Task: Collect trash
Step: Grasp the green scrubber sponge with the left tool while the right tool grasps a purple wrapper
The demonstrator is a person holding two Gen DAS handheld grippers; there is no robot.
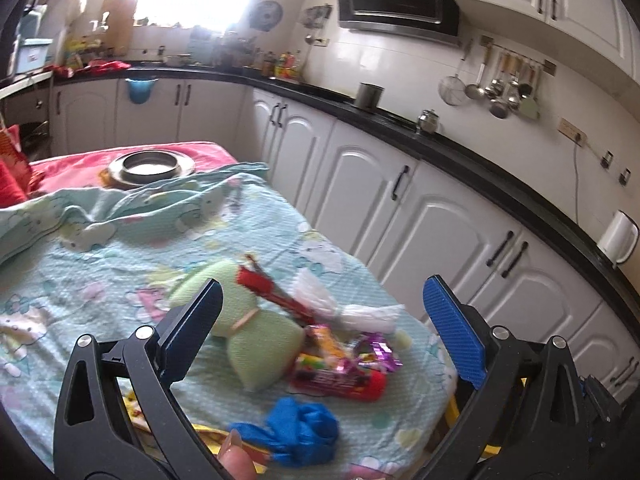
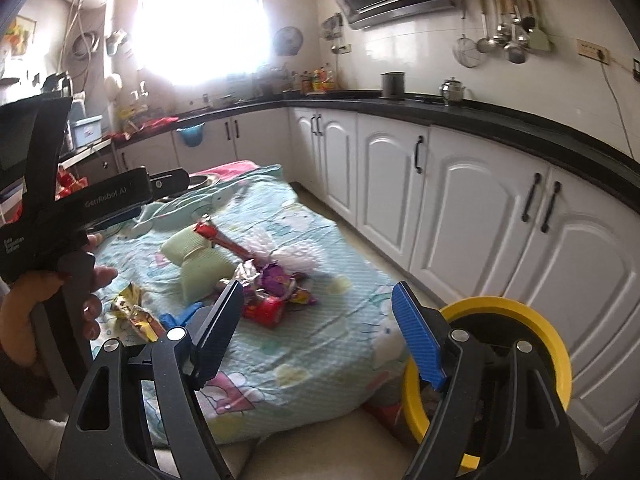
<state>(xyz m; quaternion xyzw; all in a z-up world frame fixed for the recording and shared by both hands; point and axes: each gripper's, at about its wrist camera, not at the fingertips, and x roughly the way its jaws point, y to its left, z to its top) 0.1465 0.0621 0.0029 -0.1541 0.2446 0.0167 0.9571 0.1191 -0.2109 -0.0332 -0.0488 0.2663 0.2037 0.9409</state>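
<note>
A heap of trash lies on a table under a light blue cartoon cloth [image 1: 100, 264]: a red snack wrapper [image 1: 340, 380], a purple foil wrapper [image 1: 376, 350], a long red stick wrapper [image 1: 272, 292], crumpled white tissue [image 1: 360, 308], a crumpled blue glove [image 1: 300, 432] and a pale green cloth [image 1: 256, 332]. My left gripper [image 1: 322, 308] is open and empty, just above the heap. My right gripper [image 2: 318, 304] is open and empty, nearer the table's front edge; the heap [image 2: 272, 284] lies beyond it. Yellow wrappers [image 2: 134, 308] lie at the left.
A yellow-rimmed bin [image 2: 532, 320] stands on the floor at the table's right, beside white cabinets [image 2: 460, 200] under a black counter. A metal bowl [image 1: 150, 164] sits on a red cloth at the far end. The left gripper's body [image 2: 80, 208] fills the right view's left side.
</note>
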